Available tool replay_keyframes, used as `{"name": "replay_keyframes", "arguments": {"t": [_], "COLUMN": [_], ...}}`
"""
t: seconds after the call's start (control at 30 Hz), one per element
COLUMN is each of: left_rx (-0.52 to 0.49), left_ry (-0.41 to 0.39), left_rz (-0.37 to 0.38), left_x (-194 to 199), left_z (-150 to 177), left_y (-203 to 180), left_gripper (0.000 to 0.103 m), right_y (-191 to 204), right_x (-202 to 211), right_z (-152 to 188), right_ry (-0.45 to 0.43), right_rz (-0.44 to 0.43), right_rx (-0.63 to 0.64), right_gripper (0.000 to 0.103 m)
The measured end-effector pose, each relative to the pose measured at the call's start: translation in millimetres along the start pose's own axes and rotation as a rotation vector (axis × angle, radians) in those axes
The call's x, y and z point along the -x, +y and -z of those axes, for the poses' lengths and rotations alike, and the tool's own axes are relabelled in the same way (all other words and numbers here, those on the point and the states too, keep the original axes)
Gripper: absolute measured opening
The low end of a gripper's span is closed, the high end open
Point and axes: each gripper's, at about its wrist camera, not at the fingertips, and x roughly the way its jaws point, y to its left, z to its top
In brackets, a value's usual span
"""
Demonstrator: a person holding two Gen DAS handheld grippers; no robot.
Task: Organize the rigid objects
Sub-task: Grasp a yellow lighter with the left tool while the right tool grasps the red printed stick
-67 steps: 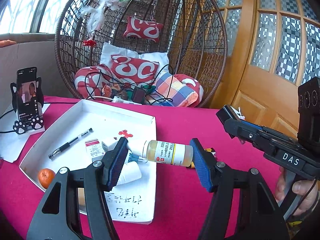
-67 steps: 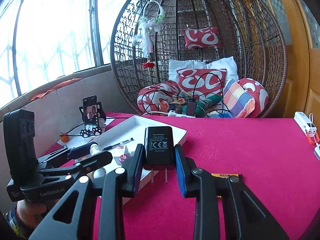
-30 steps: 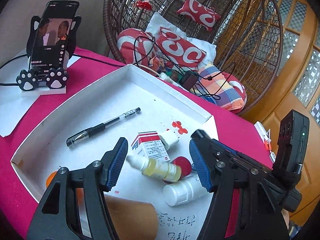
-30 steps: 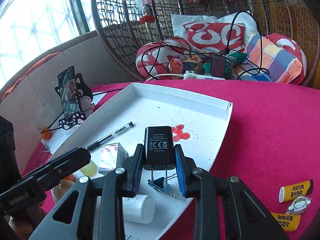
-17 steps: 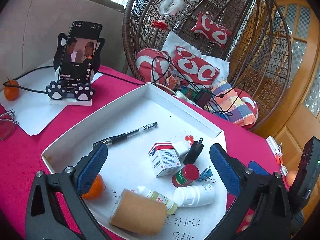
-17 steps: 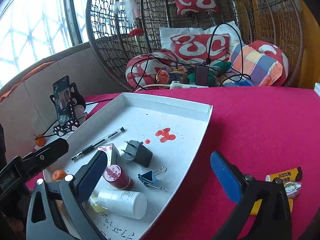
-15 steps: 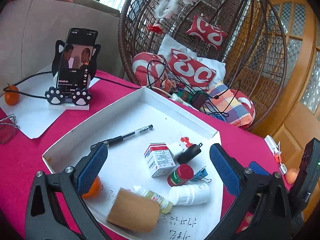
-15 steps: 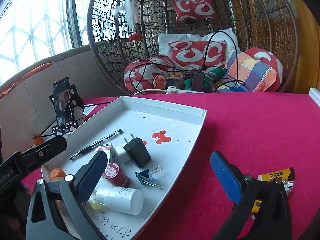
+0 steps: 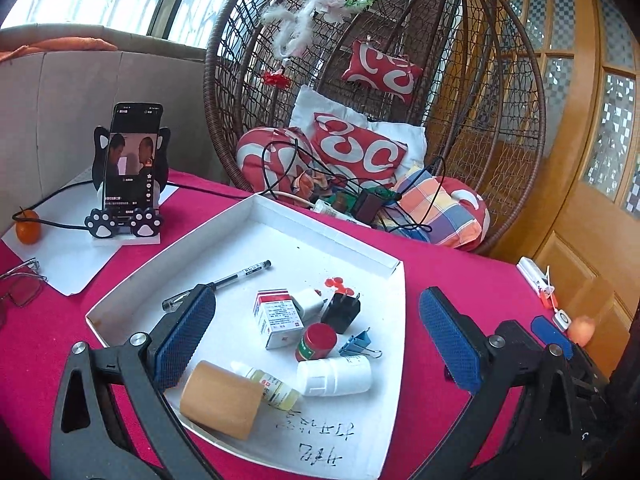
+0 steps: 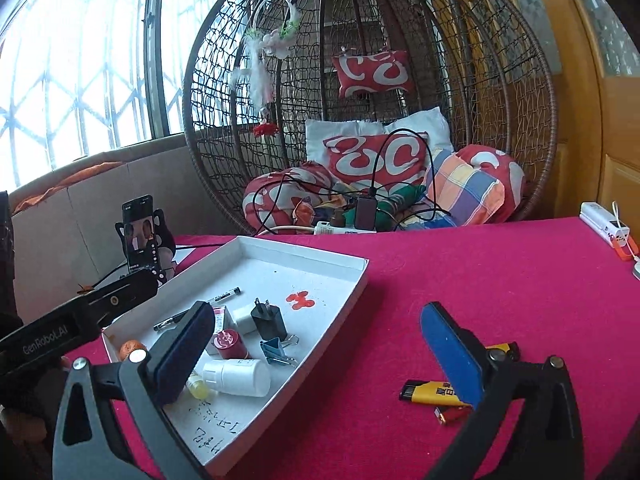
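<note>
While both tongs, the left tongs (image 9: 316,346) and the right tongs (image 10: 320,354), stood apart and empty, the yellow lighter (image 10: 430,393) lay crosswise on the worktop (image 10: 480,280), nearest the right tongs, outside the white tray (image 10: 340,312).

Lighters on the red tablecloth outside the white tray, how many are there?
2, possibly more hidden. A yellow plastic lighter lies flat right of the white cardboard tray; a second yellow lighter peeks out behind the open right gripper.

White tray (image 9: 372,261) on magenta tablecloth (image 10: 480,280)
</note>
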Motion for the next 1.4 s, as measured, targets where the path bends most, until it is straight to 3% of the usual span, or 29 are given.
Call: {"name": "replay_keyframes", "arguments": {"t": [0.23,0.47,0.63,0.77,0.93,1.0,1.23,1.4], "left_rx": [-0.045,-0.110,-0.199,-0.267,-0.334,-0.345,-0.336,-0.297], "left_ry": [0.014,0.054,0.152,0.238,0.330,0.370,0.416,0.463], "left_rz": [0.006,0.067,0.127,0.152,0.197,0.218,0.197,0.243], "left_x": [2.6,-0.7,-15.9,-31.7,-45.6,-51.4,-79.8,-111.1], "left_z": [5.8,18.9,43.0,65.6,91.6,100.0,100.4,96.9], "left_y": [-21.9,-51.5,-82.3,-108.3,-135.5,-141.7,-159.5,-183.1], "left_gripper": [0.103,0.103,0.103,0.103,0.103,0.103,0.103,0.103], "right_y": [-32.8,-78.4,-130.8,-167.1,-182.7,-189.4,-209.1,-210.8], "right_x": [24.4,41.9,52.8,52.5,42.6,38.0,39.1,39.8], "right_z": [-0.4,6.4,24.1,39.5,59.3,65.1,76.4,76.8], "right_ry": [-0.043,-0.061,-0.036,0.037,0.124,0.160,0.175,0.169], "right_rz": [0.040,0.133,0.250,0.324,0.345,0.317,0.260,0.245], "right_rx": [-0.079,-0.157,-0.269,-0.370,-0.385,-0.425,-0.556,-0.567], "right_gripper": [0.103,0.103,0.103,0.103,0.103,0.103,0.103,0.103]}}
